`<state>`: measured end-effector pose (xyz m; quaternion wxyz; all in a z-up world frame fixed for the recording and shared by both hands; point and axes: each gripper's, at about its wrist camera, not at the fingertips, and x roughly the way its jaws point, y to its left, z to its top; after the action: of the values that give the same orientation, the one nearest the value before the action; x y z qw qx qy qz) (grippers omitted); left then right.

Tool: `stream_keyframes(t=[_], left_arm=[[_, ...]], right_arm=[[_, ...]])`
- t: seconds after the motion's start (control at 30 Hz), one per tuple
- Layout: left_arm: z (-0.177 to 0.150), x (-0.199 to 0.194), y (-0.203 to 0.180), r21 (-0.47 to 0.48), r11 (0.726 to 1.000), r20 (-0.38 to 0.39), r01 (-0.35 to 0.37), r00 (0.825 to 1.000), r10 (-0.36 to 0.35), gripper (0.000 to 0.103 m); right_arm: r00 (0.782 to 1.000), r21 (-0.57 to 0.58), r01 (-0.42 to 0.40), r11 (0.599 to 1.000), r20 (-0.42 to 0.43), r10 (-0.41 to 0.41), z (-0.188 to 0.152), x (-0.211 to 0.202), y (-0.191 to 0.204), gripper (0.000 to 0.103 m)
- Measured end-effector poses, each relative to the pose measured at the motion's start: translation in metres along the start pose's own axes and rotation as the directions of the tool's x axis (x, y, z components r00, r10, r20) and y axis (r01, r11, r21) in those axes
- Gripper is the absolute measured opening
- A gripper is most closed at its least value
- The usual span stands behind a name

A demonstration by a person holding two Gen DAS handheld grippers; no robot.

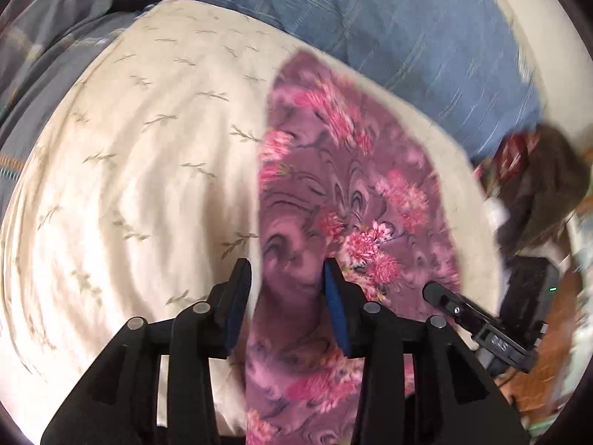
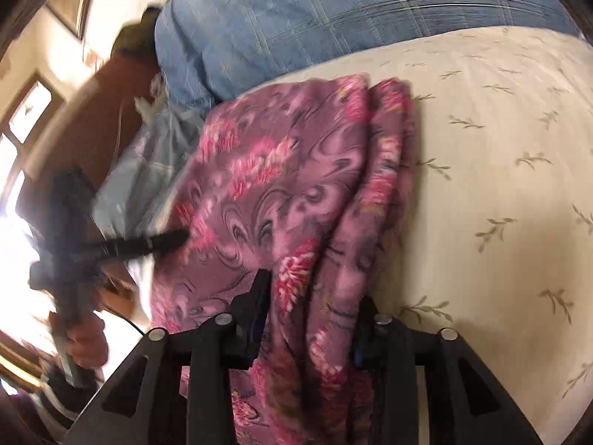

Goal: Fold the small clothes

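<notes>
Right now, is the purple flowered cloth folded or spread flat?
Folded: the purple flowered cloth lies doubled on the cream sheet, two layered edges side by side in the right wrist view.

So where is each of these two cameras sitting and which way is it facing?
Left wrist: on the left gripper, angled down along its fingers at the floral cloth on the cream bedsheet; right gripper at right.
Right wrist: on the right gripper, angled down at the cloth; a hand at left.
Shared: cloth, bedsheet, blue blanket.

A bed with a cream sheet (image 1: 148, 148) sprigged with small leaves carries a purple flowered cloth (image 1: 333, 185) spread near its edge and a blue checked blanket (image 1: 370, 18) heaped along its far side.
</notes>
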<state>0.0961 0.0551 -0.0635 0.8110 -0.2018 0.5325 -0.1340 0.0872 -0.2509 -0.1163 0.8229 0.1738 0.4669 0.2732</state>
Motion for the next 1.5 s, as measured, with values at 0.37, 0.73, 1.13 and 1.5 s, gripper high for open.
stream_keyframes(t=[0.37, 0.73, 1.13, 1.5], left_arm=[[0.085, 0.007, -0.045, 0.100, 0.991, 0.109, -0.088, 0.991, 0.077, 0.048], [0.107, 0.042, -0.047, 0.131, 0.981, 0.090, -0.144, 0.987, 0.132, 0.058], [0.065, 0.007, -0.058, 0.240, 0.963, 0.112, -0.122, 0.989, 0.097, 0.060], [0.028, -0.023, -0.042, 0.188, 0.978, 0.038, -0.093, 0.995, 0.087, 0.063]], right_arm=[[0.980, 0.005, 0.085, 0.996, 0.182, -0.084, 0.067, -0.017, -0.001, 0.041], [0.990, -0.069, -0.019, 0.997, 0.140, 0.028, 0.086, 0.011, -0.010, 0.004], [0.964, -0.044, -0.247, 0.968, 0.086, 0.250, 0.042, -0.037, -0.016, 0.015], [0.992, -0.072, -0.128, 0.989, 0.004, 0.129, 0.000, -0.053, -0.001, 0.027]])
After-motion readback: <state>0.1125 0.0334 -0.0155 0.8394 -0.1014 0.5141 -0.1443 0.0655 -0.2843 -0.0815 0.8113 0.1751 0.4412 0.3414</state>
